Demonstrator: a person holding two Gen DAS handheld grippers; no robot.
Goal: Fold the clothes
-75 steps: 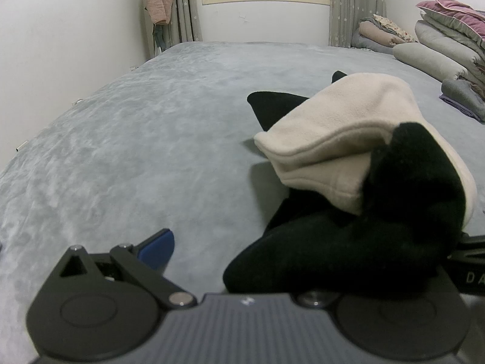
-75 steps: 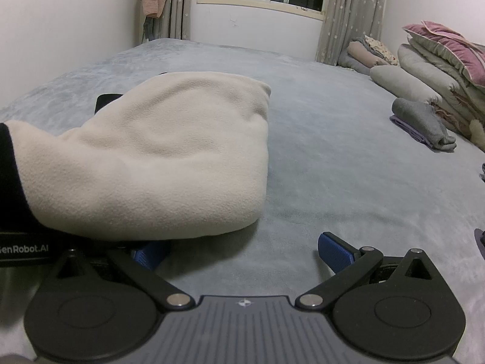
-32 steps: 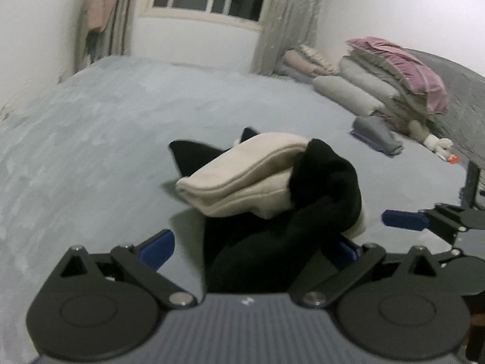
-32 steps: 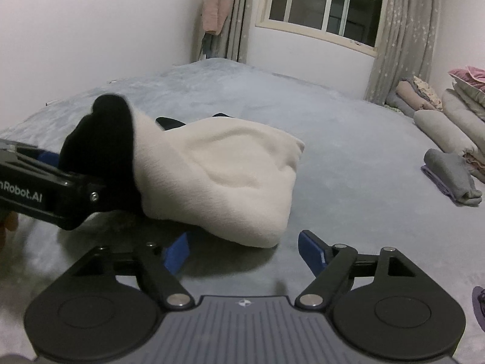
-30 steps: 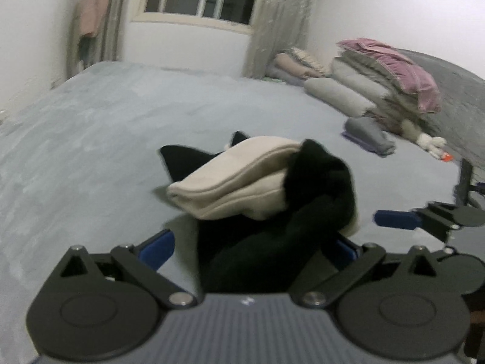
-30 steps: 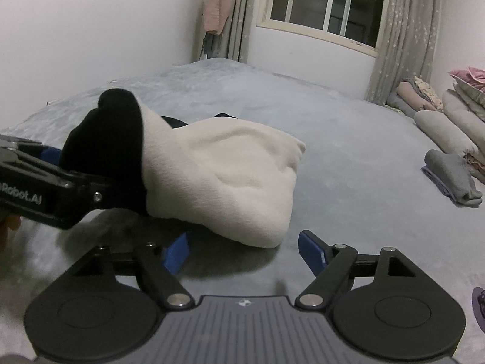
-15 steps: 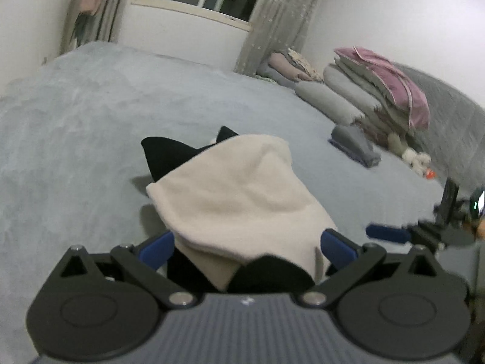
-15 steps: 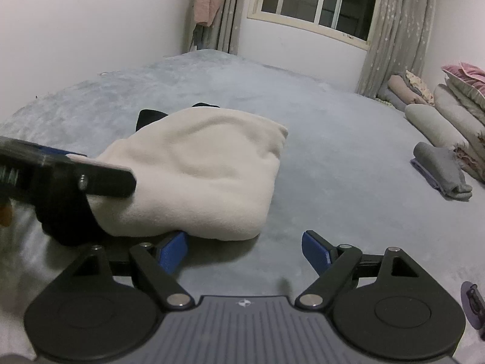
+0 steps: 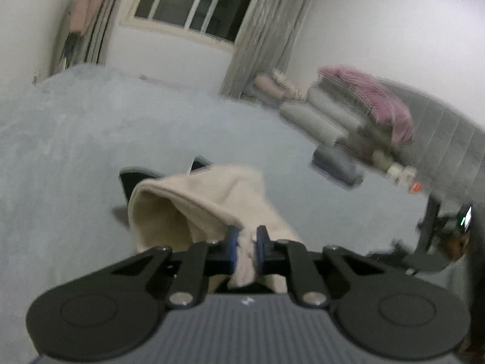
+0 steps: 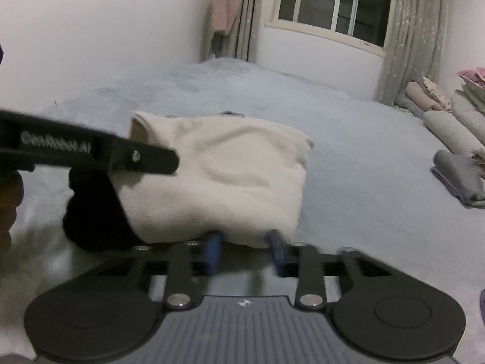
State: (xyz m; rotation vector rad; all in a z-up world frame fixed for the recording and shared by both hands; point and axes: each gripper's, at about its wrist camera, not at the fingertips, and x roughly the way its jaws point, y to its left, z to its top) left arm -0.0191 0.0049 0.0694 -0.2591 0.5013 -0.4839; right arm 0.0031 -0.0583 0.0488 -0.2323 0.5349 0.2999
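My left gripper is pinching the cream-and-black garment's near edge. Right gripper sits half-closed around its near hem, no clear pinch. Mid-fold, I'd guess, middle of the bed; folded stack at far right edge.

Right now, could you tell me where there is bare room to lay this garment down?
The grey bed cover lies bare between the cream garment and the window wall, and rightward toward the folded grey clothes. It is crowded along the pillow stack.
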